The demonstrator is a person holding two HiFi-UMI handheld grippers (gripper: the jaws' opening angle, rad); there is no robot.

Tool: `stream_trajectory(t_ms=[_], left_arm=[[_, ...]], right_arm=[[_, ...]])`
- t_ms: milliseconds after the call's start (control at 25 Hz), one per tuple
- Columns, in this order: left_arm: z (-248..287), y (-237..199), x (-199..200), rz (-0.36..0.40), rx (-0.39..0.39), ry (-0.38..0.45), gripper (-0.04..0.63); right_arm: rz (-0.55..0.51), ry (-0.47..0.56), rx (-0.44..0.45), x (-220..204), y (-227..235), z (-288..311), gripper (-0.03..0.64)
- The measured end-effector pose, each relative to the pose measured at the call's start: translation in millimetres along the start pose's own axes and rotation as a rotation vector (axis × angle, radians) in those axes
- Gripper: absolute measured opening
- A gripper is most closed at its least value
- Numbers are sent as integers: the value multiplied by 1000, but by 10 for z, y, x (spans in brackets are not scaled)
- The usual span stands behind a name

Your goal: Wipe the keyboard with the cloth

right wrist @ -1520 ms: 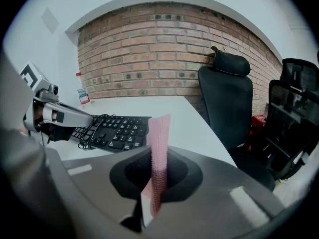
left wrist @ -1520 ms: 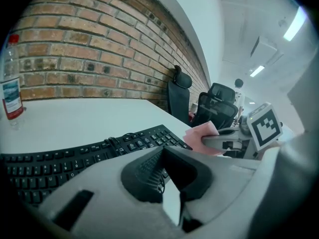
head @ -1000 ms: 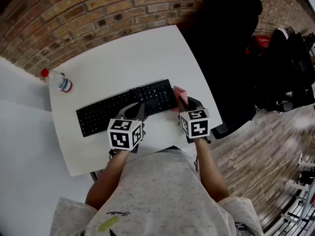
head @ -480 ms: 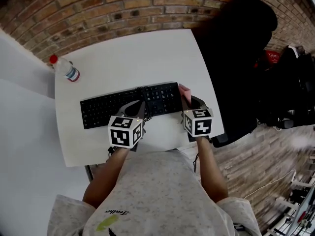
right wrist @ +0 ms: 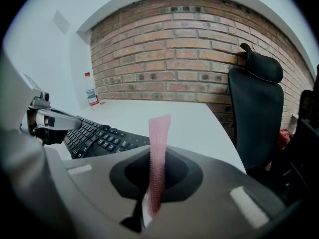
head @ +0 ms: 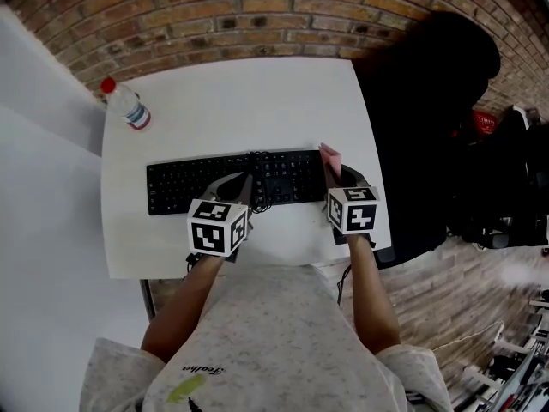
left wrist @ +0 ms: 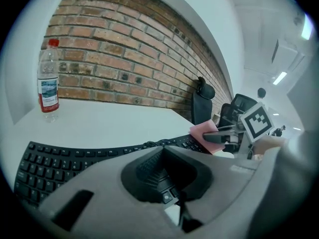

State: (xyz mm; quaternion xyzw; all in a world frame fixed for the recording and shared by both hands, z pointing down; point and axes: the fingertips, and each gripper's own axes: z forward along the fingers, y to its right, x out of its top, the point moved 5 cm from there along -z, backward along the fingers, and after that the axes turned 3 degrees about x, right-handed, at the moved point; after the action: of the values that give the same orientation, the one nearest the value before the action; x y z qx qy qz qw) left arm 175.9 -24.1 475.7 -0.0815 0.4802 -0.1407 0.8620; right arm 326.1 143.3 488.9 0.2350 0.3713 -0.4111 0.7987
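A keyboard lies mid-frame on the table, cloth by its right end, bottle upper left, chair right.

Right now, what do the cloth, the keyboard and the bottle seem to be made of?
The cloth: pink textile, probably a knit or mesh; a fine bumpy weave shows. The keyboard: black plastic, matte, with no shine. The bottle: likely clear plastic; it looks see-through.

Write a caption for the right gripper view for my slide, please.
Right gripper shut on a pink cloth, near the black keyboard on a white table.
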Motion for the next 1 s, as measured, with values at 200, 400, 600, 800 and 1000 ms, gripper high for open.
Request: stream_trajectory(t_ms=[200,400,600,800,1000], left_arm=[[-39,-109,5,-22,32,11,-5],[-71,-218,11,-48,65,20,-5],[-94,-309,2,-75,92,29,-5],[-101,-392,-1,-89,104,32,-5],[-123,-446,2,-98,117,31,-5]], right_arm=[[-41,-15,15,84,24,104,23],[-74,-29,33,174,39,218,23],[-128,-50,50,244,48,309,23],[-270,-81,77,317,52,386,23],[-471,-116,110,424,117,407,23]])
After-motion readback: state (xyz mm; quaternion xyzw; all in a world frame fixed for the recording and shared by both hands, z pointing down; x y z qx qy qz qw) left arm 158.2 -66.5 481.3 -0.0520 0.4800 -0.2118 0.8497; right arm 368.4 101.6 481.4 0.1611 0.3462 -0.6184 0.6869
